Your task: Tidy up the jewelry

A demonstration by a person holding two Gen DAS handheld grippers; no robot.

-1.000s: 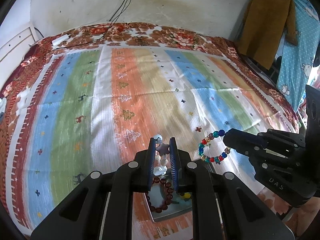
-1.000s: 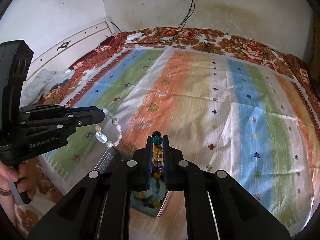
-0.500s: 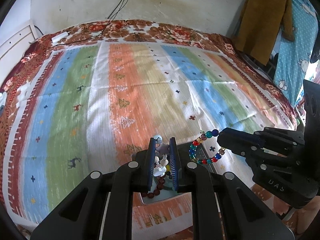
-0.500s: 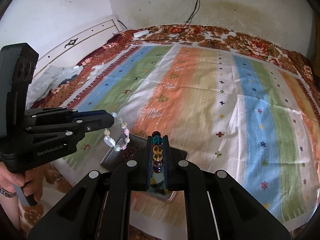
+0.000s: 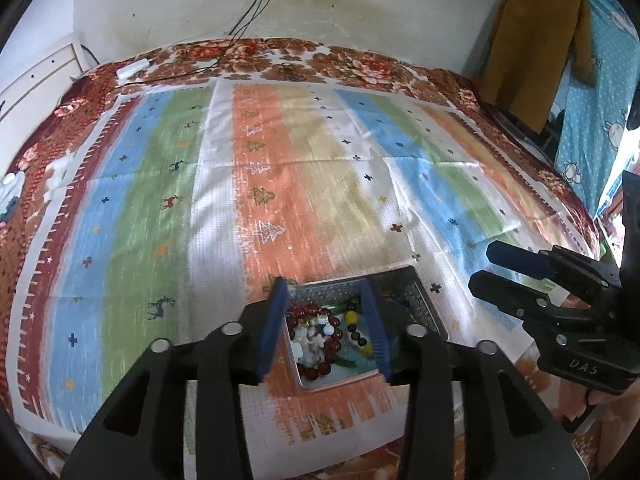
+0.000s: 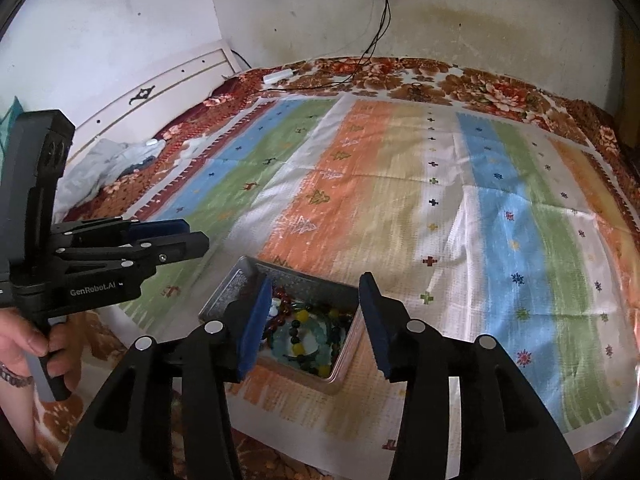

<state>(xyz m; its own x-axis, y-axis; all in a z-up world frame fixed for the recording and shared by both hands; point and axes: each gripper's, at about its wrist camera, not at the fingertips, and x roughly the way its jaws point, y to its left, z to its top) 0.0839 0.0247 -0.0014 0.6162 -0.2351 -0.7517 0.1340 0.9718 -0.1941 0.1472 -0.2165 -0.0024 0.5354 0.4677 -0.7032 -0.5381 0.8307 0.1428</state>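
Observation:
A silver metal tin (image 5: 424, 304) (image 6: 228, 292) sits on the striped cloth near the bed's front edge. Inside lie a dark red bead bracelet (image 5: 332, 344) (image 6: 280, 300), a pale shell-and-stone bracelet (image 5: 314, 338) and a multicoloured bead bracelet (image 5: 356, 324) (image 6: 304, 340). My left gripper (image 5: 326, 320) is open and empty, hovering just above the tin. My right gripper (image 6: 316, 320) is open and empty, also above the tin. Each gripper shows in the other's view, the right one (image 5: 490, 270) at right, the left one (image 6: 188, 236) at left.
The striped cloth (image 5: 280, 168) covers a floral bedspread (image 6: 480, 84). A white charger and black cables (image 5: 132, 68) lie at the far side. A headboard (image 6: 160, 88) and crumpled clothes (image 6: 108, 160) are at left. Hanging clothes (image 5: 532, 40) are at right.
Both grippers have opened and let go of their bracelets, which now lie in the tin. Both have pulled back slightly above the tin.

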